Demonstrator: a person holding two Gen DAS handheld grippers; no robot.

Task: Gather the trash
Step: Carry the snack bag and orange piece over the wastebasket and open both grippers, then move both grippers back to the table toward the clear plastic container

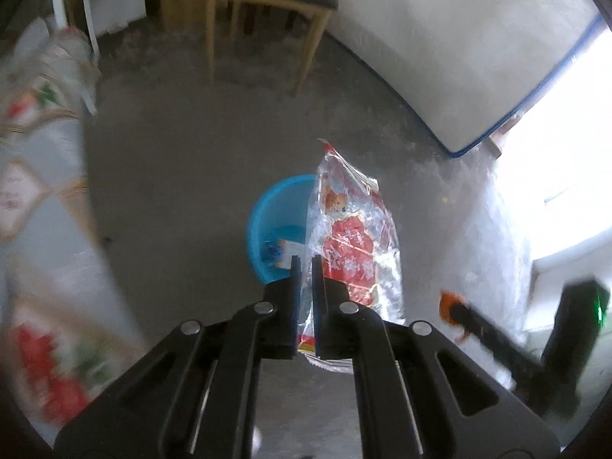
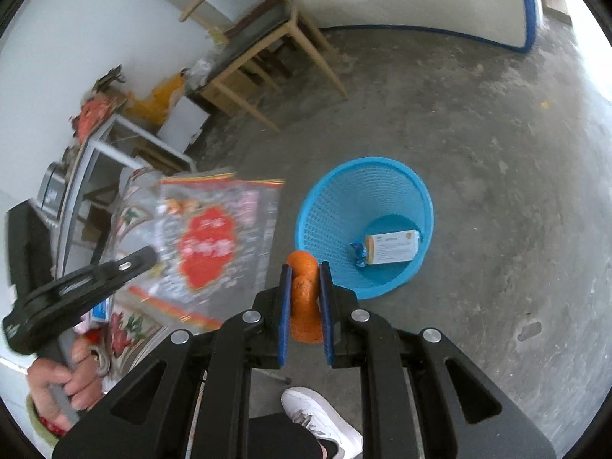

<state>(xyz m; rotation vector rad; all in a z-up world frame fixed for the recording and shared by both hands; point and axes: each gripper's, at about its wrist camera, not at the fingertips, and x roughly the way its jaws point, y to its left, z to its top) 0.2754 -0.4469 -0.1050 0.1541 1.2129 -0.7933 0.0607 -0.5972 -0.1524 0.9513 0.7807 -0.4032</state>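
Observation:
My left gripper (image 1: 305, 264) is shut on a clear plastic wrapper with red print (image 1: 352, 237), which hangs over the blue mesh bin (image 1: 267, 214) on the floor. The same wrapper (image 2: 206, 244) shows blurred at the left of the right wrist view, held by the left gripper (image 2: 147, 256). My right gripper (image 2: 305, 271) is shut on a piece of orange peel (image 2: 304, 298), just left of the blue bin (image 2: 329, 206). A small paper box (image 2: 392, 246) and a blue scrap (image 2: 357, 254) lie in the bin's bottom. The right gripper (image 1: 451, 308) with the orange peel (image 1: 445, 302) appears at lower right in the left wrist view.
A wooden chair (image 2: 264, 46) stands near the wall behind the bin. A table with a flowered cloth (image 1: 42, 191) fills the left side. A person's hand (image 2: 65, 382) and a white shoe (image 2: 321, 417) are in the right wrist view. Grey concrete floor (image 2: 497, 153) surrounds the bin.

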